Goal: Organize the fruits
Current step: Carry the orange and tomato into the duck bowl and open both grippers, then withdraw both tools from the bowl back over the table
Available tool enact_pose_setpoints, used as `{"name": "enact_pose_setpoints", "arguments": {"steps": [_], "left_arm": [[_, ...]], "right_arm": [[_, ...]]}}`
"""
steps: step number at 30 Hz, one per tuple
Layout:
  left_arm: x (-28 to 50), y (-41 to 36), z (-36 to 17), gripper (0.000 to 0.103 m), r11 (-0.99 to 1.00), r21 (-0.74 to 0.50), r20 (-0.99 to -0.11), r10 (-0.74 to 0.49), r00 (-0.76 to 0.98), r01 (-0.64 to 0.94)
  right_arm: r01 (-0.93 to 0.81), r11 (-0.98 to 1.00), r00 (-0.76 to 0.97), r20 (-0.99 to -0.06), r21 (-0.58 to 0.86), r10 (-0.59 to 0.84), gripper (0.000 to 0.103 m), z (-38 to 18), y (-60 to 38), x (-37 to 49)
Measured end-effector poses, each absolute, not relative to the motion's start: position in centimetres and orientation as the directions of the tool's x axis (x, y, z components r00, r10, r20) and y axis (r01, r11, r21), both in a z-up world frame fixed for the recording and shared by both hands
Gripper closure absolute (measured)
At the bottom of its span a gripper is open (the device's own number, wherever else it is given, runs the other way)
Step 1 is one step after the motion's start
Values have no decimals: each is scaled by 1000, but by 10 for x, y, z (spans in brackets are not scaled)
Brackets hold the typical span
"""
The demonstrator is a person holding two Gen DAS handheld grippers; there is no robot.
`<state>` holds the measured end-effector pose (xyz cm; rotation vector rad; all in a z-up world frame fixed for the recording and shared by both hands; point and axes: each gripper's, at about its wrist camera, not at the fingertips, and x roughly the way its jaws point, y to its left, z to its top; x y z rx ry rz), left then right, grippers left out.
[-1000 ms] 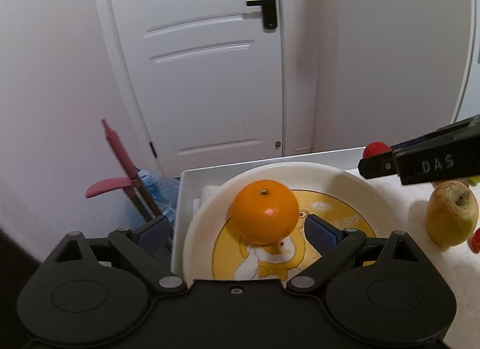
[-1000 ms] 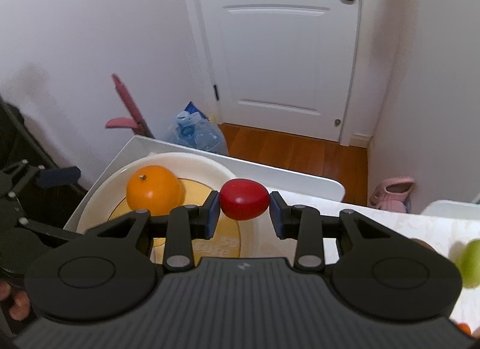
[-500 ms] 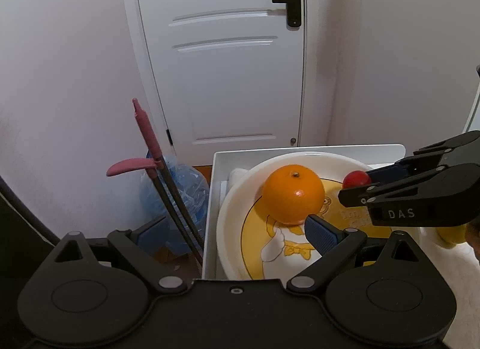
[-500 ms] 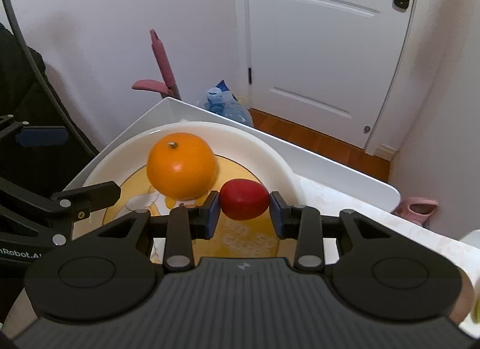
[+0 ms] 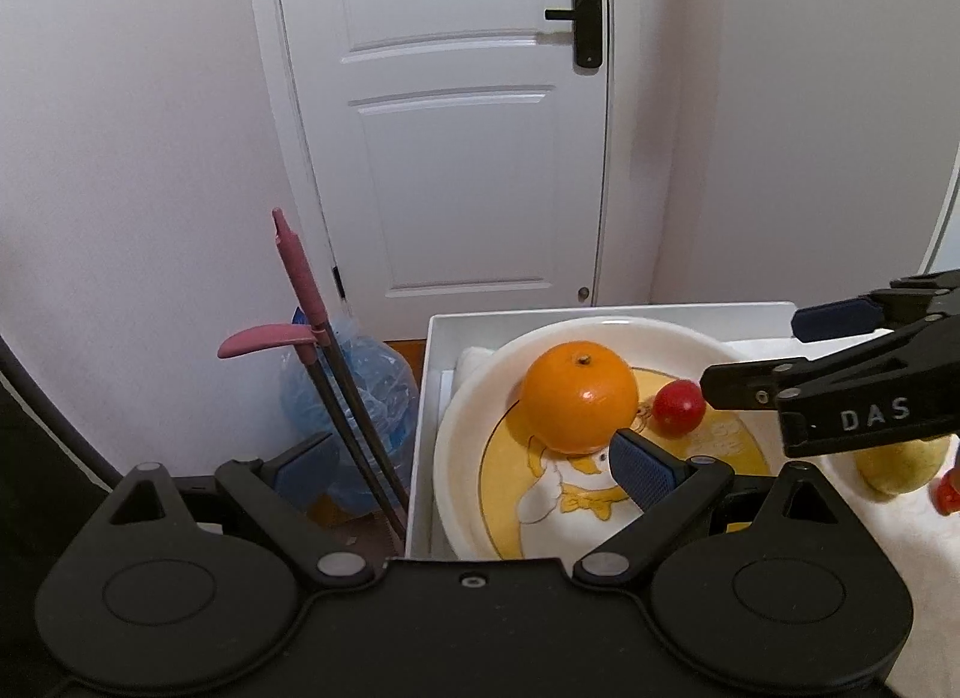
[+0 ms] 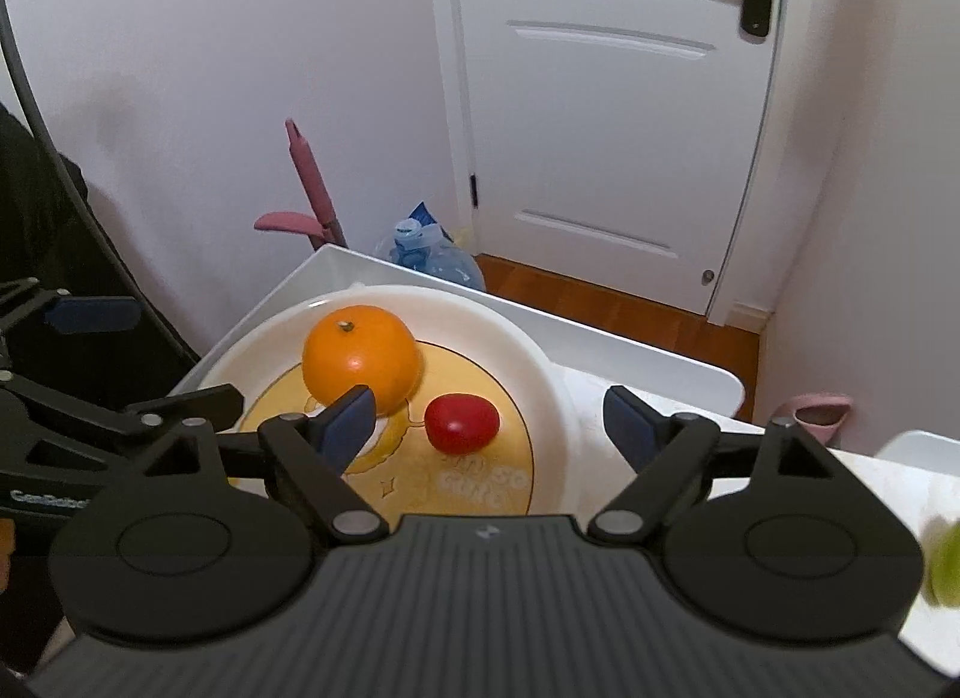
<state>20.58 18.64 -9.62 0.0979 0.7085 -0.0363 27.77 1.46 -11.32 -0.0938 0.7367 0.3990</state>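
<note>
An orange [image 5: 579, 396] [image 6: 360, 359] and a small red tomato [image 5: 678, 406] [image 6: 462, 423] lie side by side on a white plate with a yellow cartoon middle [image 5: 480, 434] [image 6: 540, 380]. My right gripper [image 6: 489, 428] is open and empty, its jaws spread wide just above the tomato; it shows at the right of the left wrist view [image 5: 840, 374]. My left gripper [image 5: 468, 467] is open and empty, at the plate's near left edge. A yellow-green apple [image 5: 900, 464] lies right of the plate.
The plate sits in a white tray [image 5: 432, 386] [image 6: 660, 362] at the table's left end. Beyond the edge stand a blue water bottle [image 5: 360, 386] [image 6: 432, 260] and a pink-handled tool [image 5: 300, 290]. A small red fruit [image 5: 948, 491] lies by the apple.
My right gripper carried the tomato over the plate, opened and let it go beside the orange. My left gripper drew back to the left, away from the orange.
</note>
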Motion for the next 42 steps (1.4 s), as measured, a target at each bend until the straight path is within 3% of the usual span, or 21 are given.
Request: {"name": "enact_pose_setpoints", "arguments": {"steps": [21,25,42], "left_arm": [[130,135,-27,3,994,72,-568,-27,823,82],[109,114,-17,0,996,57,-557,-26,830,69],[57,-17,-35,0,997,53,-576,-21,817,62]], "right_arm": [[-166,983,758,-628,78,178,5,-41,-92,164],[-156,987,779,-609,38,146,0,-31,-122,140],[-146,989,747,-655,-1,110,0,-63,-259,92]]}}
